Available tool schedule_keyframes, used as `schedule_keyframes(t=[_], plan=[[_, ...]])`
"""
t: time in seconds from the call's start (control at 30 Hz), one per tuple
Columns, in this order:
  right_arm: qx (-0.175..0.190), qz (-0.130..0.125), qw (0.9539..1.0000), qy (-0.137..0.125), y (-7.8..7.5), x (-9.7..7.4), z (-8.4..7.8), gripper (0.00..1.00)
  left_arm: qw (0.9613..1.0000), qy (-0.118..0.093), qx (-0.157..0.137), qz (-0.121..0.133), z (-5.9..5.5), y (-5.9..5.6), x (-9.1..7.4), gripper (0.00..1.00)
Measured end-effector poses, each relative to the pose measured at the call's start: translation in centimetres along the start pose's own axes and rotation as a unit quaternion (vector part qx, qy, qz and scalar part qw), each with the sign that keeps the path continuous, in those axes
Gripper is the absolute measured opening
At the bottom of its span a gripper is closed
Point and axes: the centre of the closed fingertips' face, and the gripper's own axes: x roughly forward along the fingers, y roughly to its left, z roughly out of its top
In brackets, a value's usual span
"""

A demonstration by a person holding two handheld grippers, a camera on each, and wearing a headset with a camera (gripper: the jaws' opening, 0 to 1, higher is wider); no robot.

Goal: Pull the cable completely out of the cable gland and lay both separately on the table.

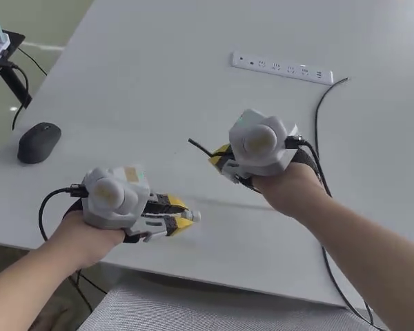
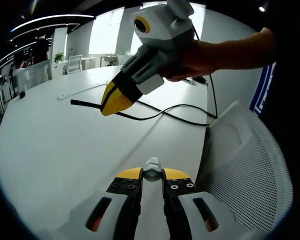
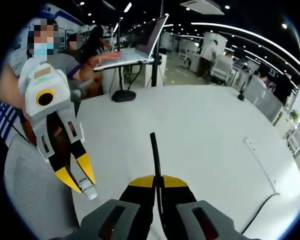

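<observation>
My left gripper hovers over the near table edge, shut on a small pale cable gland. In the left gripper view the gland sits pinched between the yellow tips of that gripper. My right gripper is higher and further right, shut on a thin black cable whose free end pokes out to the left. In the right gripper view the cable stands up from that gripper, apart from the gland. From the left gripper view the cable trails back across the table.
A white power strip lies at the far side of the white table. A dark mouse rests at the left, near a laptop stand. A mesh chair is below the near edge.
</observation>
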Motion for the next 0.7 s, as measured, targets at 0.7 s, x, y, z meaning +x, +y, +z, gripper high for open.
schedule_keyframes(t=[0.7], plan=[[-0.033, 0.054, 0.9966, 0.052, 2.7, 6.8, -2.9, 0.00, 0.9993, 0.022, -0.016, 0.026, -4.1, 4.0, -0.2, 0.16]])
